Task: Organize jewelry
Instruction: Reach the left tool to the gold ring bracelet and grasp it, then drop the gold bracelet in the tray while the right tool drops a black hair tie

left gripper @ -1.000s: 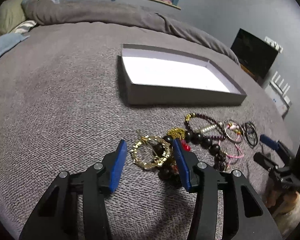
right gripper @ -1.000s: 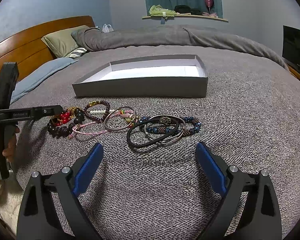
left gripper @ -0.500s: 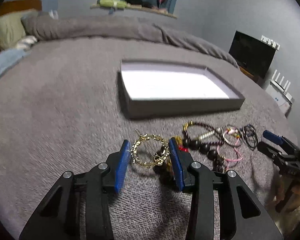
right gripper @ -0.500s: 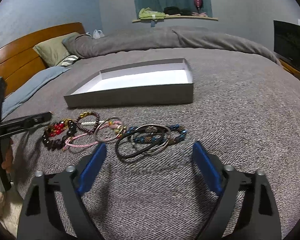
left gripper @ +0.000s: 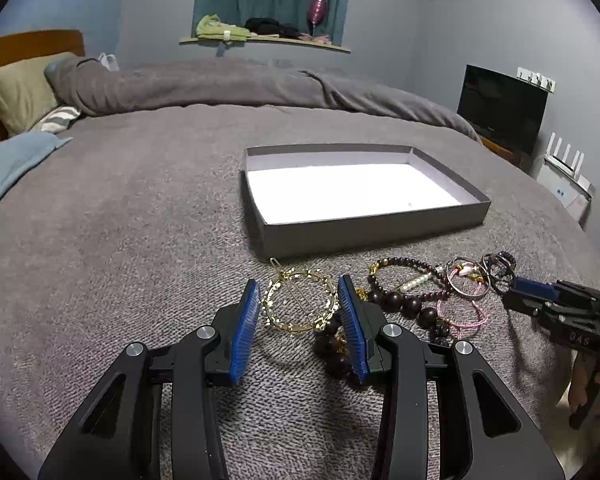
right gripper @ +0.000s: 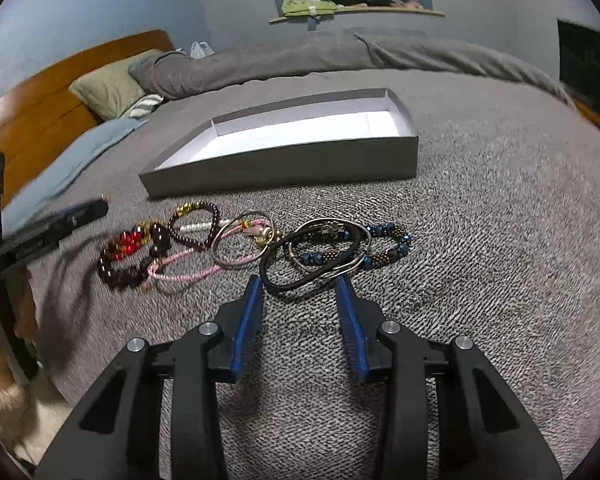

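Observation:
My left gripper [left gripper: 296, 300] is shut on a gold ring-shaped hair clip [left gripper: 269, 300], which hangs a little above the grey bedspread and casts a shadow. Right of it lie dark bead bracelets [left gripper: 404, 308] and a pink cord [left gripper: 464, 320]. An open grey box [left gripper: 372, 232] with a white floor stands behind, with nothing in it. My right gripper [right gripper: 299, 284] has its jaws closing around the near edge of a black cord loop [right gripper: 278, 289]; the pads are not pressing on it. The loop is tangled with silver bangles [right gripper: 236, 264] and a blue bead bracelet [right gripper: 396, 248].
A folded grey duvet [left gripper: 220, 84] and pillows [left gripper: 16, 92] lie at the far side by a wooden headboard [right gripper: 40, 120]. A dark screen [left gripper: 500, 108] and a white router [left gripper: 564, 168] stand right of the bed. A hand [left gripper: 584, 392] holds the right gripper's handle.
The left jaws closed onto the gold clip and raised it slightly off the bedspread. The right jaws narrowed from wide open down to the black cord loop.

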